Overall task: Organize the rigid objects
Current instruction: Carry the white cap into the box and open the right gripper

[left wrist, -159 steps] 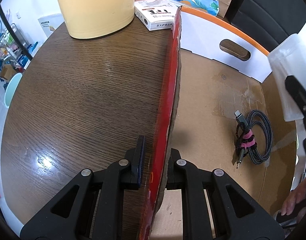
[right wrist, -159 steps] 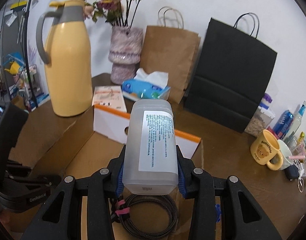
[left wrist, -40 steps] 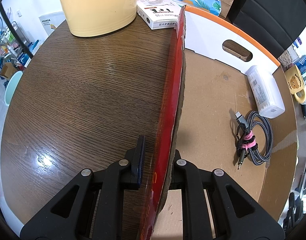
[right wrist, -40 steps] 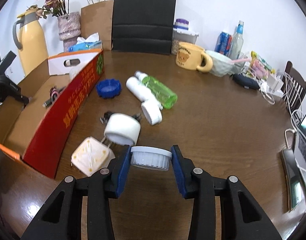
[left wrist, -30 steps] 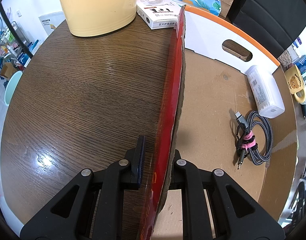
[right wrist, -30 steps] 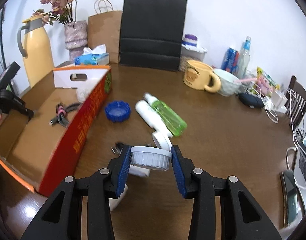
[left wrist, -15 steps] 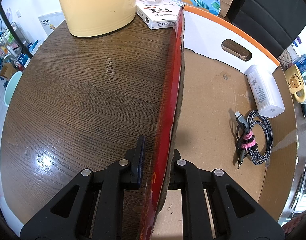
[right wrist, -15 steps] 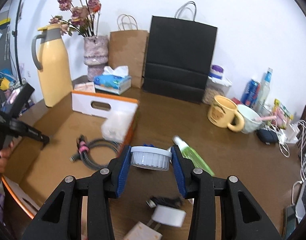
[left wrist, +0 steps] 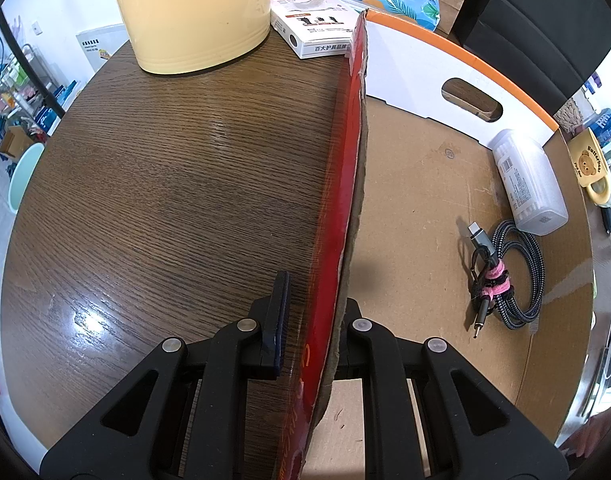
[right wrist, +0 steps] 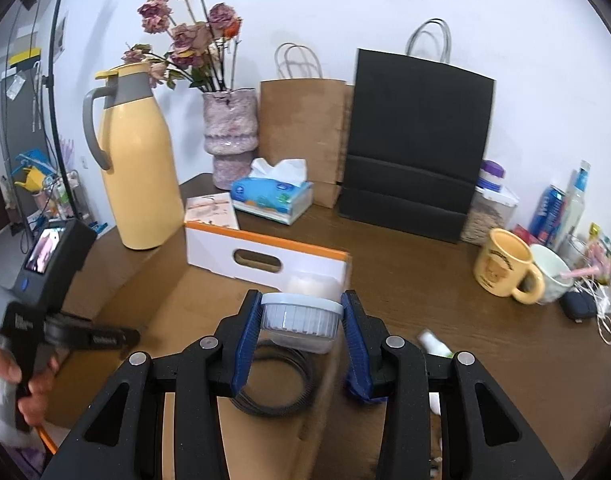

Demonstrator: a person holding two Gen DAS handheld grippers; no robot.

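The left gripper [left wrist: 311, 332] is closed on the red side wall of the cardboard box [left wrist: 417, 184], steadying it. Two items already lie inside: a frosted bottle [left wrist: 529, 188] and a coiled cable [left wrist: 505, 276]. The right gripper [right wrist: 301, 320] grips a small white jar [right wrist: 301, 318] above the box, not yet set down; at least a green bottle [right wrist: 435, 346] remains on the table [right wrist: 485, 344].

A yellow thermos jug [right wrist: 139, 160] stood near the wooden table's [left wrist: 165, 184] far left edge, a small white product box [left wrist: 313, 30] beside it. A pinkish vase [right wrist: 230, 136] of dried flowers, a blue tissue pack [right wrist: 271, 196], a brown paper bag [right wrist: 303, 136] and a black paper bag [right wrist: 419, 156] lined the far edge. A yellow bear mug [right wrist: 505, 266] sat toward the right edge.
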